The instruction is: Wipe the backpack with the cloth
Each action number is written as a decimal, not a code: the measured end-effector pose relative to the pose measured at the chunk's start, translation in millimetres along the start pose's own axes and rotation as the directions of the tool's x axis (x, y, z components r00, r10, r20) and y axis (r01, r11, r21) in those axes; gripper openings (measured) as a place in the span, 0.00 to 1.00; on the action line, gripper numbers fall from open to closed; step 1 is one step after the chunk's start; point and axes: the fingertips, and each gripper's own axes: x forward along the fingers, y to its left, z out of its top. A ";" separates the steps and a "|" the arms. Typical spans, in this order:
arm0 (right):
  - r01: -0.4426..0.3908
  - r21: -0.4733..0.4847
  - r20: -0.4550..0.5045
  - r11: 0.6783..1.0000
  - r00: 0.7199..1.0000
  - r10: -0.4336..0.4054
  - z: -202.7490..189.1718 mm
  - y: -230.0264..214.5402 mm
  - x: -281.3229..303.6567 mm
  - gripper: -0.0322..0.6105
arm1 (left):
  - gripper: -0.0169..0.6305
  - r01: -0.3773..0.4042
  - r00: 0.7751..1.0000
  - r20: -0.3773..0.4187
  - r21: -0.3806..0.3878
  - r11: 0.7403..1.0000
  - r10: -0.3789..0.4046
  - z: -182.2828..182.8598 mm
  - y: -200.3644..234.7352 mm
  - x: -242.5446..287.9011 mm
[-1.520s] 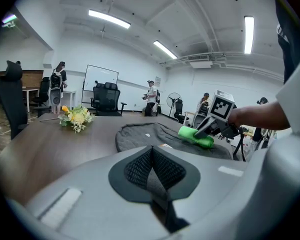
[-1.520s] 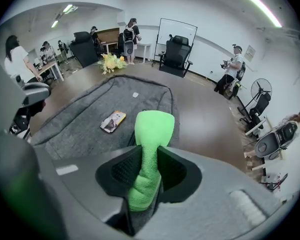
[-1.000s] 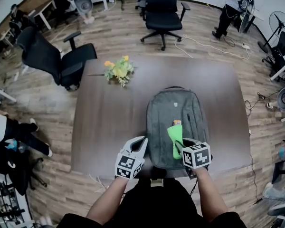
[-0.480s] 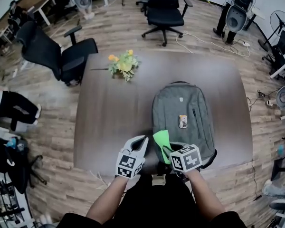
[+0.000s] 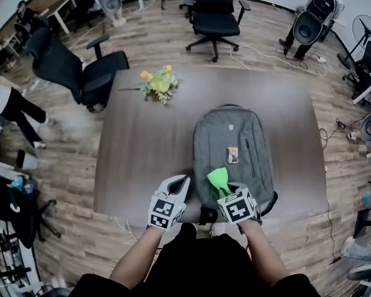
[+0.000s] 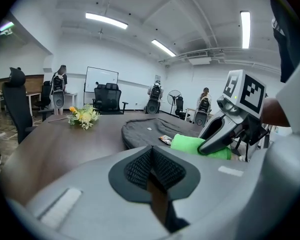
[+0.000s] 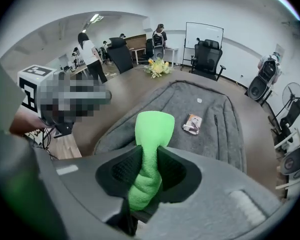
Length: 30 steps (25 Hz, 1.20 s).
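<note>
A grey backpack [image 5: 235, 147] is laid flat on the dark wooden table [image 5: 142, 159], right of centre in the head view; a small printed card [image 5: 233, 154] is seen on its front panel. A green cloth [image 5: 218, 179] is clamped, bunched, between the closed jaws of the right gripper [image 5: 226, 192], its free end standing out over the backpack's near end at lower centre; contact with the fabric cannot be told. The left gripper [image 5: 177, 185] is held just left of the backpack, over the table's near edge; its jaws are pressed together with nothing between them. A bunch of flowers [image 5: 159, 83] is lying at the table's upper left.
</note>
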 end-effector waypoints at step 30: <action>0.301 -0.004 0.029 0.954 0.953 -0.300 -65.5 -153.3 -53.3 0.20 | 0.05 -0.034 0.999 0.007 0.076 0.996 0.034 21.3 -63.2 11.6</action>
